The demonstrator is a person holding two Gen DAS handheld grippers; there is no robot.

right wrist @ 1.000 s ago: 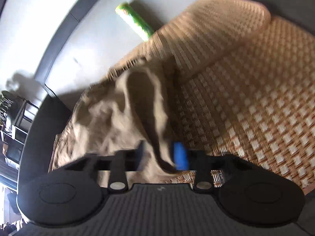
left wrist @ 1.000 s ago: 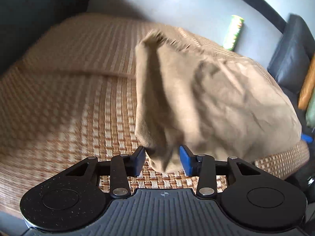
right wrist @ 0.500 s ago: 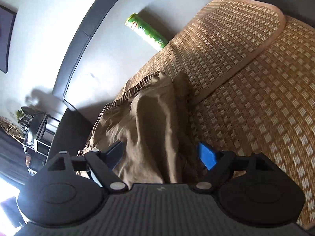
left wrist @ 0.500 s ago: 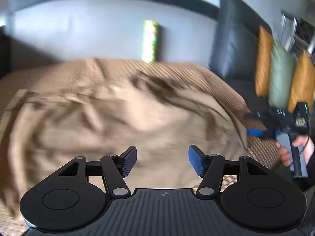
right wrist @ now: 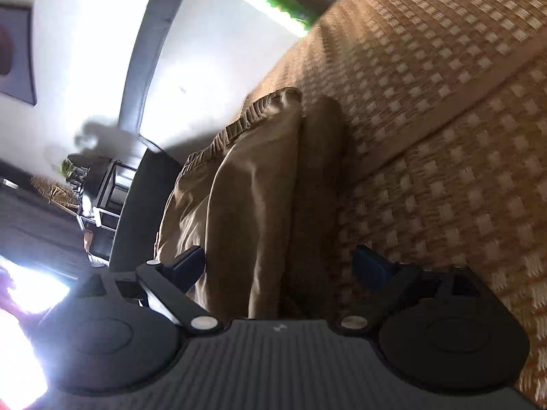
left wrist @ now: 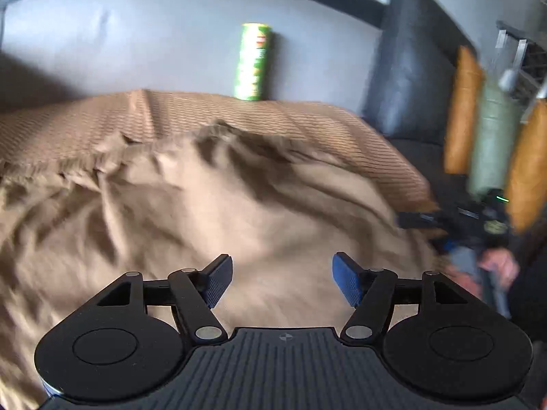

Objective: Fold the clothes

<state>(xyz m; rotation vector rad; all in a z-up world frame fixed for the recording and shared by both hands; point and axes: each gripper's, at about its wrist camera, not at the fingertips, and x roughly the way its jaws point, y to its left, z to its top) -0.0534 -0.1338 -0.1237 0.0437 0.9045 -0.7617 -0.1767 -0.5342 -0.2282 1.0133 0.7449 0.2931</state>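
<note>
In the left wrist view, the left gripper (left wrist: 282,282) sits with its 2 blue-padded fingers (left wrist: 346,283) spread wide apart and nothing between them. Just beyond and beneath the fingertips lies the tan garment (left wrist: 191,212), spread out and heavily wrinkled, filling the space ahead of the tongs and running off to their left. Its far edge is rumpled and ends on the woven mat (left wrist: 301,126) that covers the surface past it. To the right of these tongs, at the garment's right edge, the right gripper (left wrist: 444,225) shows blurred, with a hand (left wrist: 495,266) on its handle. Farther on, a green can (left wrist: 253,62) stands upright against the pale wall, ahead and slightly left of centre. To the far right are a dark sofa back (left wrist: 410,68) and 3 cushions (left wrist: 492,136).

In the right wrist view, the right gripper (right wrist: 278,264) also has its fingers parted, holding nothing. The tan garment (right wrist: 246,198) rises in a thick fold straight ahead, starting between the fingers and reaching away from them, nearer the left finger; whether it touches a pad is hard to tell. The checked woven mat (right wrist: 444,119) stretches to the right of the fold. The green can (right wrist: 273,0) lies beyond the garment's far end.
</note>
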